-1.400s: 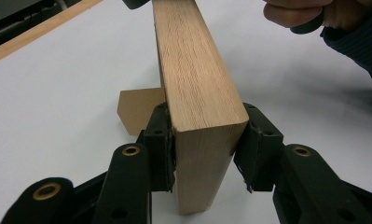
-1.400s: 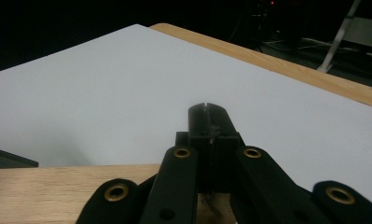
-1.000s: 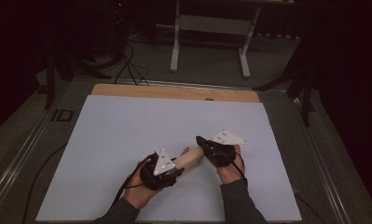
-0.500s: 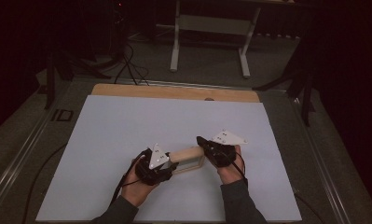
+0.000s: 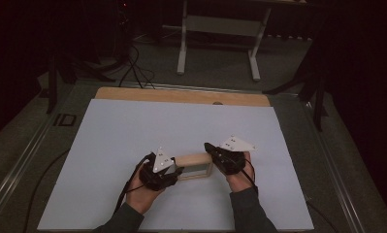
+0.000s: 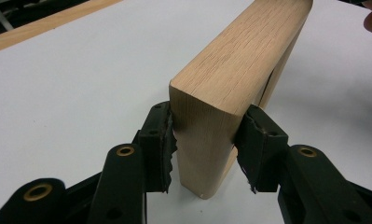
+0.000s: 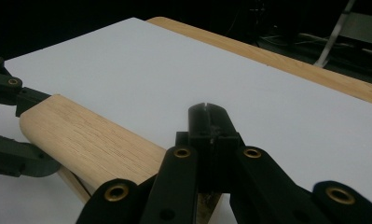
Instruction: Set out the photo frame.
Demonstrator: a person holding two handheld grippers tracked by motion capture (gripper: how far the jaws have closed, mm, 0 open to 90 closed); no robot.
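Levelled now, wooden frame (image 5: pixel 195 166) clamped by left hand-held gripper (image 6: pixel 204 140).

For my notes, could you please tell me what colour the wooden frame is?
Light tan oak-like wood grain on the wooden frame, clearest in the left gripper view.

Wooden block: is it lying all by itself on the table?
No, the left gripper's fingers pinch one end of the wooden block.

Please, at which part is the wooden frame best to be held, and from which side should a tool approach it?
Probably at a short end, coming from outside along its length. The wooden frame stands on edge on the white table, and its end is narrow and flat-sided, so two jaws can span it. The left tool grips that end so, a pad on each face.
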